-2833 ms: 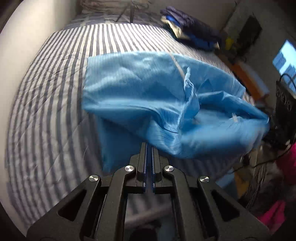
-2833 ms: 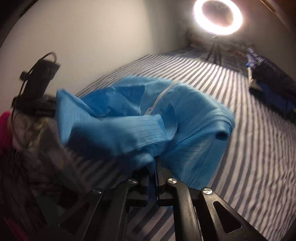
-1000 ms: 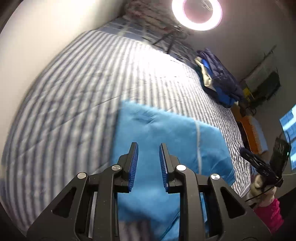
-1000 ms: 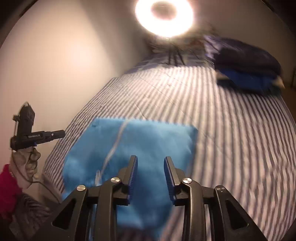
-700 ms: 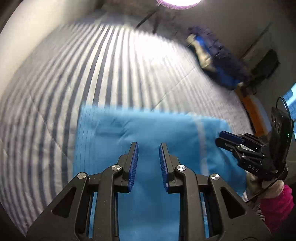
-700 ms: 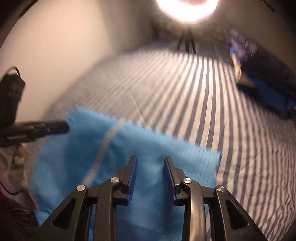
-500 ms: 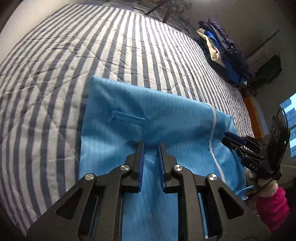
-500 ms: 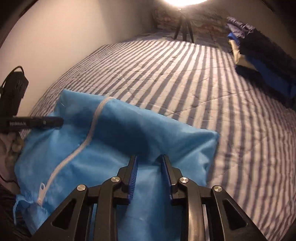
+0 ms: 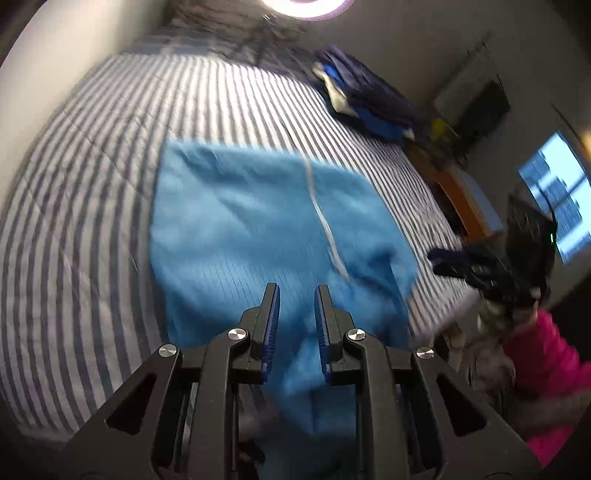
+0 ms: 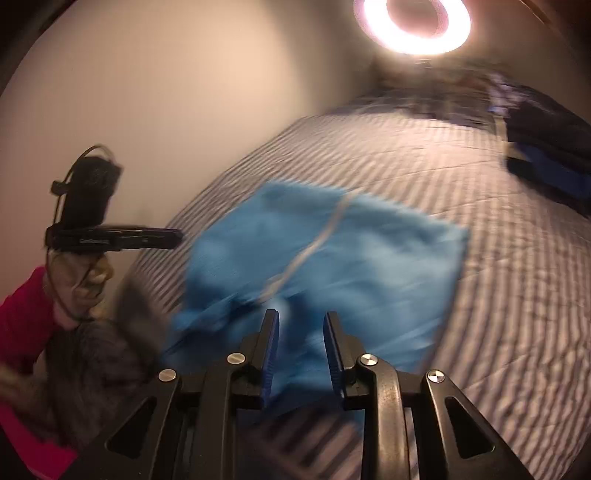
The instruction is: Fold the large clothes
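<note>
A light blue garment [image 9: 258, 229] with a pale zipper line [image 9: 325, 225] lies spread on the striped bed [image 9: 92, 184]; its near end hangs over the bed's front edge. It also shows in the right wrist view [image 10: 332, 266]. My left gripper [image 9: 296, 291] is open and empty above the garment's near part. My right gripper [image 10: 301, 317] is open and empty above the same near edge. The right gripper appears in the left wrist view [image 9: 491, 266], and the left gripper in the right wrist view [image 10: 110, 236]. Both views are motion-blurred.
A pile of dark blue clothes [image 9: 365, 107] lies at the bed's far right, also in the right wrist view [image 10: 546, 147]. A ring light [image 10: 412, 22] stands behind the bed. A wall [image 10: 147, 92] runs along the left. A bright screen [image 9: 557, 195] is at right.
Both grippers let go of the garment, which now lies flat. In the last half second both pulled back and up from the cloth and their jaws opened wider.
</note>
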